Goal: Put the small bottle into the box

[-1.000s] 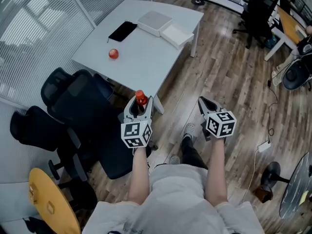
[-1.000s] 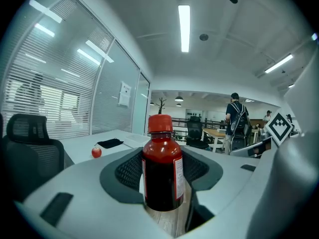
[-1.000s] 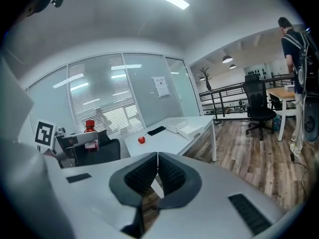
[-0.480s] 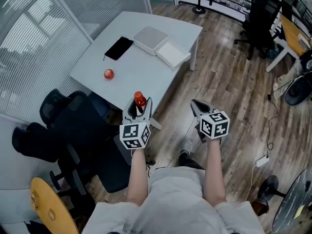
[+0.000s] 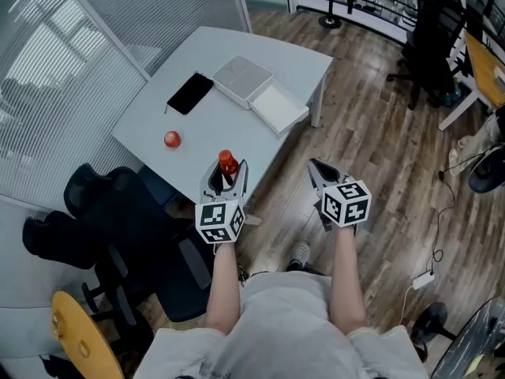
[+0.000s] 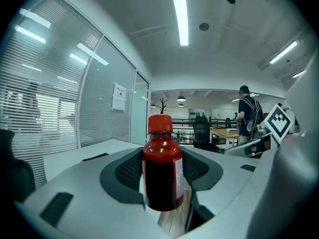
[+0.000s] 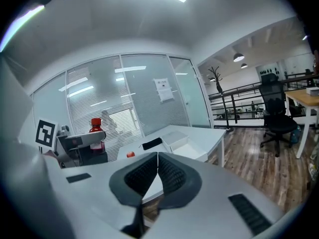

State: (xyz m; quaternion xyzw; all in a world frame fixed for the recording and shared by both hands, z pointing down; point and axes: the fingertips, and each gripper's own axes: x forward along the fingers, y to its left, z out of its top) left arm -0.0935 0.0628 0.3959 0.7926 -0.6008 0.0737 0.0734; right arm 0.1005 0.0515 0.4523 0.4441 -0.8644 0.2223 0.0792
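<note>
**While the Left Claw Grips the Bottle, the Box Sits Open on the Table**

Where the head view looks down, a pale grey table point(image 5: 237, 129) stands on a wood-plank floor point(image 5: 379, 148), beside a glass partition with blinds point(image 5: 63, 69). On the table lie a white box point(image 5: 278, 107) with an open top, a flat white piece point(image 5: 243, 79) touching it, a black phone point(image 5: 189, 93) and a small red object point(image 5: 171, 139). Black office chairs point(image 5: 118, 212) crowd the table's near left side. The left claw point(image 5: 226, 174) is at the table's near edge with the small bottle point(image 5: 228, 161) upright between its jaws, well apart from the box. The right claw point(image 5: 317, 169) is over the floor, just right of the table.

From the left gripper view, the jaws are part-way open and pressed against both sides of the bottle, a dark red one with a red cap and a white label. The tabletop runs off to the left under the blinds. A ceiling strip light point(image 6: 180, 14) glows overhead, and a person point(image 6: 247, 116) stands far back in the room.

From the right gripper view, the dark ribbed pads meet with nothing between them, so this claw is fully closed and empty. Beyond them are the table with the box, phone and red object, and further right another office chair point(image 7: 276, 118).
</note>
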